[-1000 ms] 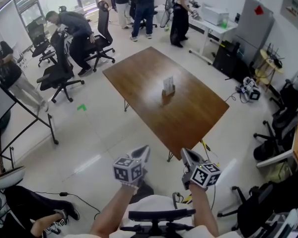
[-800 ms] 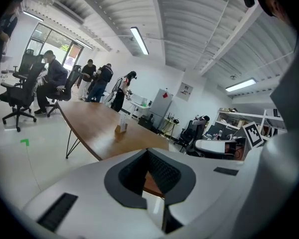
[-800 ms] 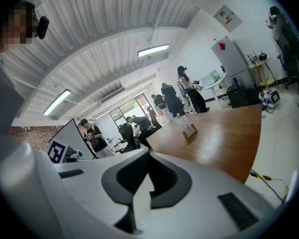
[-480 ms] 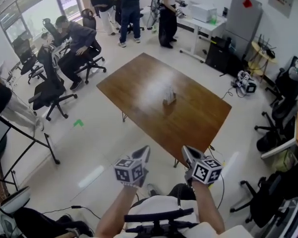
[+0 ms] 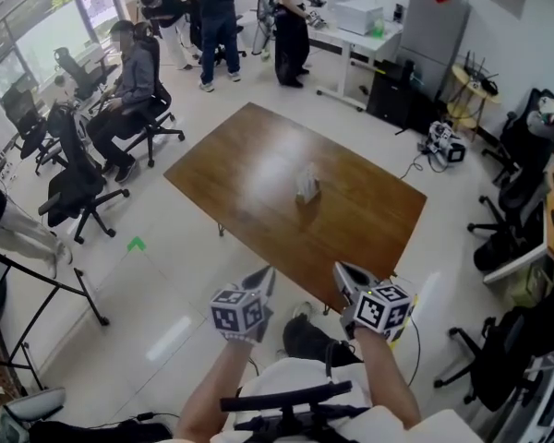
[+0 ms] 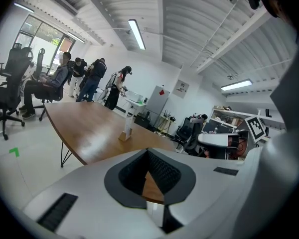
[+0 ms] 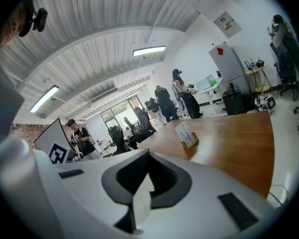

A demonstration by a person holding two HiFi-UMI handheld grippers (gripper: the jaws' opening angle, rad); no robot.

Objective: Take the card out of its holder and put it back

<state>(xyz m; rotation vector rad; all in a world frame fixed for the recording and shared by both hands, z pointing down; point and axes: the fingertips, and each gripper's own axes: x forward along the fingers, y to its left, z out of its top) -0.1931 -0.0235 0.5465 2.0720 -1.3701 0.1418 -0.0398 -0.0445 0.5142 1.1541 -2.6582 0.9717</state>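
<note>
Closer now: the table fills more of the head view than a second ago and the card in its holder sits lower in frame, so the walk-up is on.

Head view: left gripper and right gripper are side by side just short of the table's near corner, well apart from the card. It stands upright in the holder, mid-table.

Left gripper view: jaws clenched together, nothing between them; card ahead, past the near edge.

Right gripper view: same here, jaws closed tight and empty, card a bit right of centre.

My read: approach only, extraction not begun.

Risks:
- arriving with jaws closed knocks the card or holder over
- holder looks light — pulling the card without pinning the base probably drags it along
- a thin card may slip or bend under a skewed pinch
</note>
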